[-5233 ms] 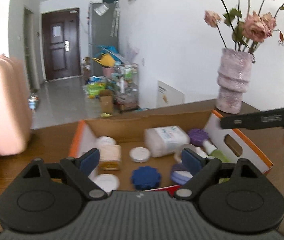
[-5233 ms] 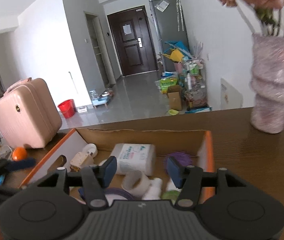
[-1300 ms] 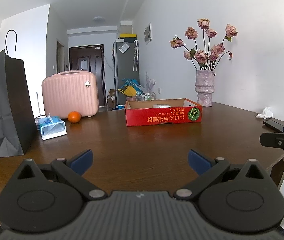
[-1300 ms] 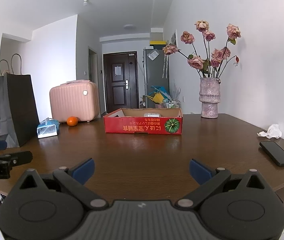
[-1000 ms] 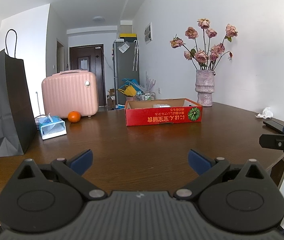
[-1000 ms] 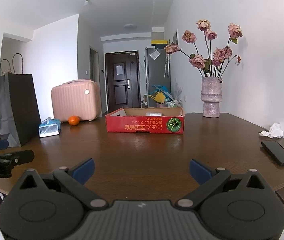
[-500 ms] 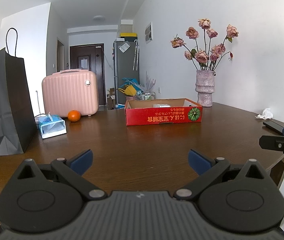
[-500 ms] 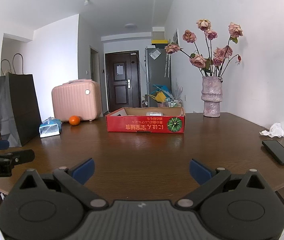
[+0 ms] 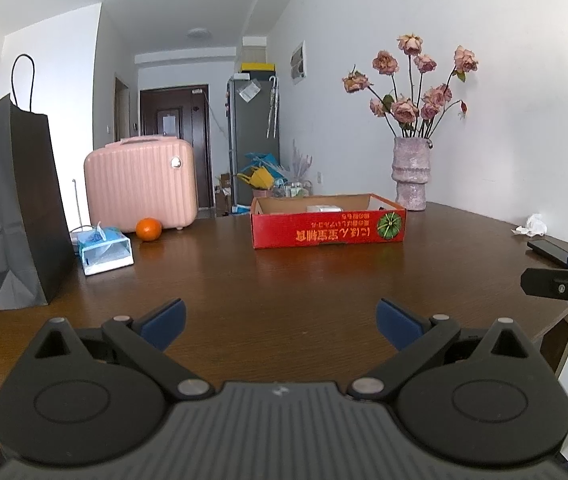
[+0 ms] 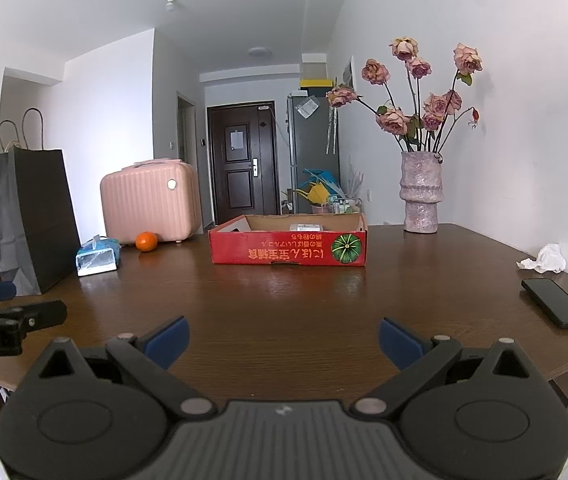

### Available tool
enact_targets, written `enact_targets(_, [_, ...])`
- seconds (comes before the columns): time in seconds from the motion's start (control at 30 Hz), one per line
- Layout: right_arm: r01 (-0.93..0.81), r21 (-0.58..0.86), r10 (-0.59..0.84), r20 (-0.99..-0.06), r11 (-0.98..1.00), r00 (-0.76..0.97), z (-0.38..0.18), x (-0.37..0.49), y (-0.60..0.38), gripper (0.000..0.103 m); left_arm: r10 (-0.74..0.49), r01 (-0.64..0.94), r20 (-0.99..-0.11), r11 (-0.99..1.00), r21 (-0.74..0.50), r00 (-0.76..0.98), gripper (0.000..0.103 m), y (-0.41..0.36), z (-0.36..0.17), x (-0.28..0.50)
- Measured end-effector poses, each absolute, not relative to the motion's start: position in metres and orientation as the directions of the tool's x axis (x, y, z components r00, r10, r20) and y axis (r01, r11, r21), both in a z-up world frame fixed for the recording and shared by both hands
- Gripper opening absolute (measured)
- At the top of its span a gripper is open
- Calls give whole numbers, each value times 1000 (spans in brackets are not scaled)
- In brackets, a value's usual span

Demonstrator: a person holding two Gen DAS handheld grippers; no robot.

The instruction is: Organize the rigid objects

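The red box (image 10: 287,247) sits mid-table (image 10: 284,300), well apart from both grippers, with bare wood between. Left of it stand a pink case (image 9: 142,184), an orange (image 9: 148,229), a tissue pack (image 9: 104,250) and a black bag (image 9: 10,200); a vase (image 10: 421,192), crumpled tissue (image 10: 544,260) and phone (image 10: 555,303) lie right. The left gripper (image 9: 280,318) and right gripper (image 10: 283,338) both have fingers spread wide, empty. Five seconds ago both hovered over the box; now they sit far back.
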State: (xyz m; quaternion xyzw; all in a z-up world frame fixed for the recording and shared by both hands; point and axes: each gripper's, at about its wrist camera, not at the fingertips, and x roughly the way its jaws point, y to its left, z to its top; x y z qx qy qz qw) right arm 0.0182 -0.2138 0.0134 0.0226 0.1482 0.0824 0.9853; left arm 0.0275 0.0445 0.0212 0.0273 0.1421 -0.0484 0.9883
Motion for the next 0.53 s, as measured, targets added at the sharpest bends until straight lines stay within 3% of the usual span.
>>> enact_targets(0.53, [-153, 74, 168, -291, 985, 942, 13, 20, -215, 101, -103, 115, -269, 993, 30, 958, 103, 47, 20, 24])
